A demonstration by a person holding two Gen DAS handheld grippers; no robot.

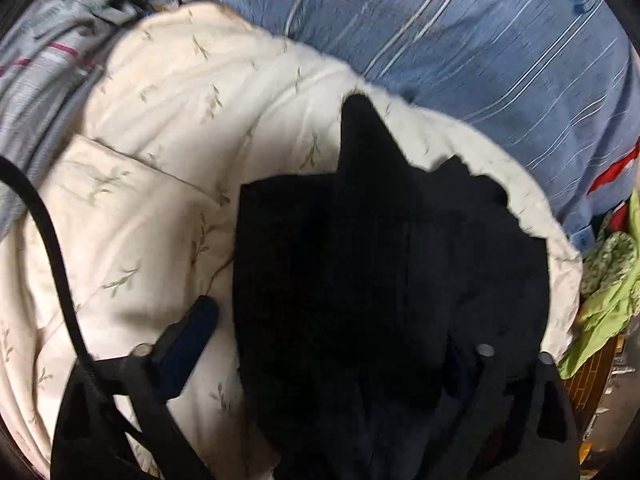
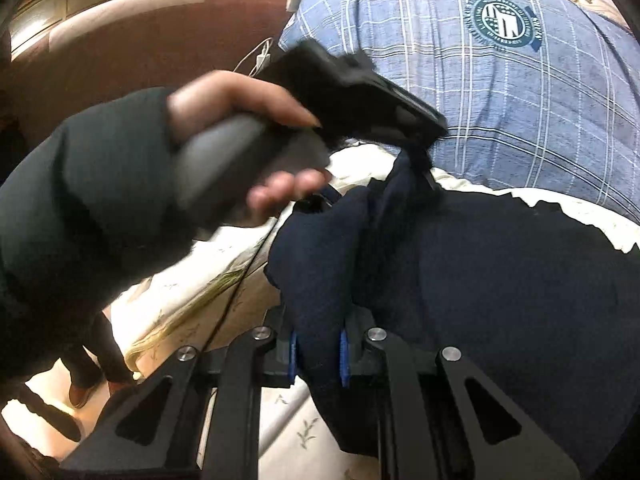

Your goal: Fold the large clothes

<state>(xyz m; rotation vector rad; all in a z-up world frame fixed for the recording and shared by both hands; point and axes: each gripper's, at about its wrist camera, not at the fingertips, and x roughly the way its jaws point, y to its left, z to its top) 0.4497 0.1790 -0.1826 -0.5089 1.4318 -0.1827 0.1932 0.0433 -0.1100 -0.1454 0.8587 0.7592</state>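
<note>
A dark navy garment (image 1: 380, 272) lies bunched on a cream quilt (image 1: 168, 120) with a leaf pattern. My left gripper (image 1: 324, 312) hangs over it, jaws wide apart. Its left finger (image 1: 196, 332) with the blue pad stands on the quilt, clear of the cloth's edge; the right finger is lost against the dark cloth. In the right wrist view my right gripper (image 2: 318, 352) is shut on a raised fold of the navy garment (image 2: 480, 300). A hand (image 2: 240, 120) in a dark sleeve holds the left gripper (image 2: 424, 160) over the garment's far edge.
Blue checked bedding (image 2: 480, 100) with a round badge lies beyond the quilt. Grey striped cloth (image 1: 40, 60) is heaped at the left, green cloth (image 1: 608, 292) at the right edge. A black cable (image 1: 48, 240) crosses the quilt. A brown padded surface (image 2: 120, 48) rises at the back left.
</note>
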